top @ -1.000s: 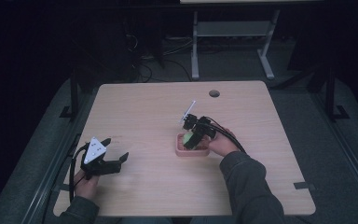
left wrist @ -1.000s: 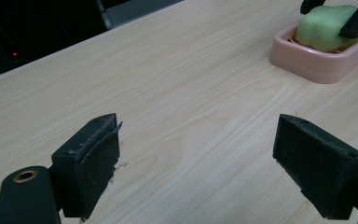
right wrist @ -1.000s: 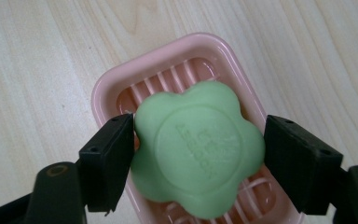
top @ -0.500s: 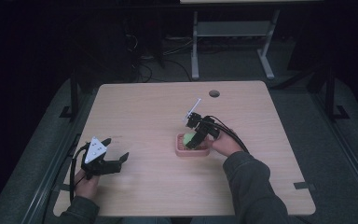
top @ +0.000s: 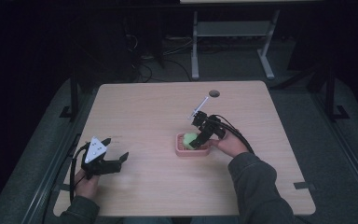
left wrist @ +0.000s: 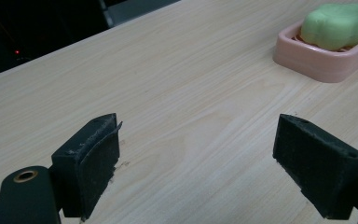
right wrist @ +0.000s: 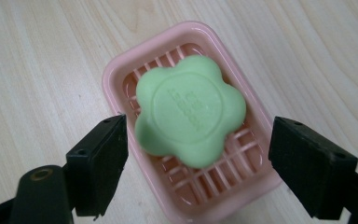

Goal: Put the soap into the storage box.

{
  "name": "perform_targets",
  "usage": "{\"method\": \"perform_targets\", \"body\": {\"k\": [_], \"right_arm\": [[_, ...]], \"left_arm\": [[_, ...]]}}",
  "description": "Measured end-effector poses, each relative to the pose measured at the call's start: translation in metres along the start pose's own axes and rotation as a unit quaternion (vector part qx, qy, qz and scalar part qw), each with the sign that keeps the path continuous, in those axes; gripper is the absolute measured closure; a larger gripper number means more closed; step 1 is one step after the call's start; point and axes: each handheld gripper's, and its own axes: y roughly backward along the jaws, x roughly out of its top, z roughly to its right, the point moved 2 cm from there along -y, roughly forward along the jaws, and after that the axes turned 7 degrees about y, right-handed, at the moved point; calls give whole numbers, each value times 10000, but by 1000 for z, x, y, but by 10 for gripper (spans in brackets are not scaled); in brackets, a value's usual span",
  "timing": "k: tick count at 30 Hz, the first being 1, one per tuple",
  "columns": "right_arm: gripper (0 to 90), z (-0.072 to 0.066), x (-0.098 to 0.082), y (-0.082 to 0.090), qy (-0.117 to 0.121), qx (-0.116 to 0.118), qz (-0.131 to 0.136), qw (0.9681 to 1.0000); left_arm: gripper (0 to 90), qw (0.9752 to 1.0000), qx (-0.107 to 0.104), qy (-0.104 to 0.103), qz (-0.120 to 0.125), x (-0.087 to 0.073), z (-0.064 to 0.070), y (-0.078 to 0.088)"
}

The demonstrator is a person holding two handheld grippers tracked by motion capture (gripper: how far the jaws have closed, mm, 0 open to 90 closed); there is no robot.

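Right tongs (right wrist: 196, 154) now lower, released, astride the green soap (right wrist: 189, 109) in its pink dish (right wrist: 121, 70); left tongs (left wrist: 209, 163) released.

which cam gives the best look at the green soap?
Right gripper view: the green soap sits close up from above, flower outline and embossed stamp clear, lying in the pink dish. Left gripper view catches it from the side at the top right edge. High view shows a small green blob beside the right gripper.

The high view looks forward and down on the whole light wooden bench (top: 144, 112) from afar. The right gripper view peers steeply down, close over the pink slatted plastic soap dish (right wrist: 256, 116); the left gripper view, low over the bench, faces that same dish (left wrist: 307, 56) from farther off.
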Motion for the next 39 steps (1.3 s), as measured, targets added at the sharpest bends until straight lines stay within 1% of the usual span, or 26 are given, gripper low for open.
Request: {"method": "perform_targets", "body": {"k": [5, 7, 9, 12, 20, 25, 28, 29, 31, 34, 38, 39], "right_arm": [[195, 1, -5, 5, -78, -9, -17, 10000], [195, 0, -6, 9, -81, -25, 25, 10000], [197, 0, -6, 11, -56, -42, 56, 10000], [199, 0, -7, 14, -70, -28, 105, 9999], [199, 0, -12, 19, -106, -19, 67, 9999], [199, 0, -16, 24, -109, -73, 88, 9999], [199, 0, -20, 27, -154, -67, 61, 9998], [197, 1, -22, 28, -170, -51, 7, 9998], [198, 0, -23, 28, -153, -63, -1, 9999], [203, -1, -31, 30, -195, -43, 96, 9998], [203, 0, -39, 30, -226, -39, 73, 9997], [201, 1, -44, 31, -313, -16, 11, 9995]], "left_arm": [[141, 10000, -22, -38, -49, 0, 0, 0], [141, 10000, -14, 41, 35, 0, 0, 0], [141, 10000, -5, 26, 48, 0, 0, 0], [141, 10000, -22, -2, 3, 0, 1, 0], [141, 10000, -2, -5, 13, 0, 0, 0], [141, 10000, 2, -12, -8, 0, 0, 0], [141, 10000, 5, -20, -14, 0, 0, 0], [141, 10000, 8, -15, -8, 0, 0, 0], [141, 10000, 11, -11, -1, 0, 0, 0], [141, 10000, 21, -35, -1, 0, 0, 0], [141, 10000, 30, -20, 11, 0, -1, 0], [141, 10000, 32, -27, -5, 0, -1, 1]]}}
